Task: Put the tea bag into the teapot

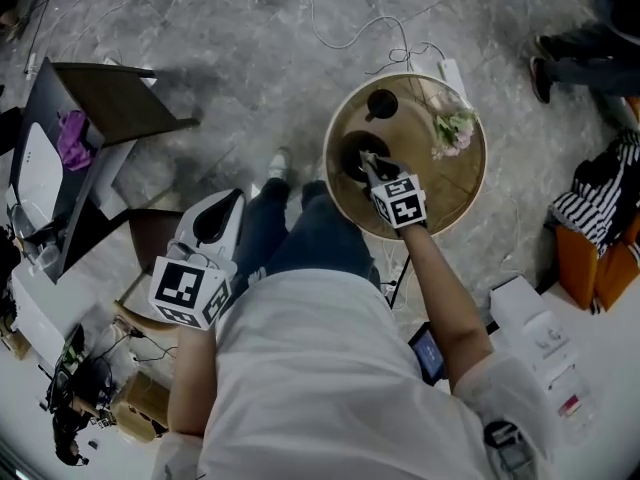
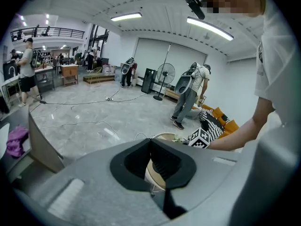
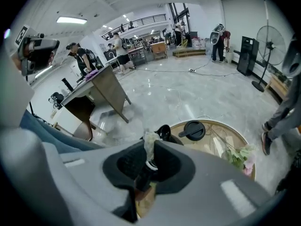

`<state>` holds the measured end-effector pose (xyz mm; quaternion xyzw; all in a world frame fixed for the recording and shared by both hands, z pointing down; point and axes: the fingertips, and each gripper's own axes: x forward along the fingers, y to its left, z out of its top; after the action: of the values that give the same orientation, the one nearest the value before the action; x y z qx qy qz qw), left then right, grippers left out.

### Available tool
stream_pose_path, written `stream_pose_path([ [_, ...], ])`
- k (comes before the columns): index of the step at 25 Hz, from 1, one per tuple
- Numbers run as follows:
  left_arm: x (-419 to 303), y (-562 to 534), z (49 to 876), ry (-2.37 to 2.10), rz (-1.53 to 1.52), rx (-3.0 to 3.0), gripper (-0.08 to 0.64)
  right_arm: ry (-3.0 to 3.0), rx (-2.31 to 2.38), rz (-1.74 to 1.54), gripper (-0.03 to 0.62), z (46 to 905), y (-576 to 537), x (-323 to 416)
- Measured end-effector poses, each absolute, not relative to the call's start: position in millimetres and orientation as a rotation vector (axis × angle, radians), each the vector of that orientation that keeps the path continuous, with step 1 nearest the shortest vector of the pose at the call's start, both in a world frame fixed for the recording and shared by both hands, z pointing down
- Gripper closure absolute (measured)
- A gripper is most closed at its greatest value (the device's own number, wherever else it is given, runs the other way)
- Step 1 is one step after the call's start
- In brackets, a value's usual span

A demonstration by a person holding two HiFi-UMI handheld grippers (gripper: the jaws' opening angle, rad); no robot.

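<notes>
A dark teapot (image 1: 350,154) stands open on the round wooden table (image 1: 450,193), and its black lid (image 1: 381,103) lies just beyond it. My right gripper (image 1: 369,161) hovers over the teapot's mouth, shut on a pale tea bag (image 3: 149,144). In the right gripper view the gripper (image 3: 149,149) hides most of the teapot (image 3: 164,132), with the lid (image 3: 192,130) to its right. My left gripper (image 1: 229,206) is held off to the left above the floor, away from the table. Its jaws (image 2: 151,144) look shut, with nothing in them.
A sprig of pink flowers (image 1: 452,128) lies on the table's far right side. A cable (image 1: 345,33) trails over the floor behind the table. A dark desk (image 1: 105,103) stands at left. A striped bag (image 1: 600,193) and white boxes (image 1: 540,328) sit at right. Other people stand far off.
</notes>
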<state>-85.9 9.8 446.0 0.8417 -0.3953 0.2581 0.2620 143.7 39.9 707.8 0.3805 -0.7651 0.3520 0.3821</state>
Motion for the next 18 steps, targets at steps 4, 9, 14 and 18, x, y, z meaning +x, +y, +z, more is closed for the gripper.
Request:
stream_pose_path([
  [4,-87.7,16.0,450.2,-1.098,0.695,2.24,0.552,-1.913,0.913,0.89,0.543,725.6,43.0,146.4],
  [9,-88.0,25.3,456.0,-1.117,0.703,2.209,0.552,-1.881,0.868,0.88,0.543,746.2,44.0,148.5],
  [14,-89.6,31.7,460.2,-1.123,0.702,2.181,0.552,-1.87,0.839,0.874,0.543,758.3,43.0,145.3],
  [18,-89.5,36.0,465.9,-1.115,0.704,2.165,0.552,-1.851,0.805,0.86,0.543,759.5,42.6,134.1],
])
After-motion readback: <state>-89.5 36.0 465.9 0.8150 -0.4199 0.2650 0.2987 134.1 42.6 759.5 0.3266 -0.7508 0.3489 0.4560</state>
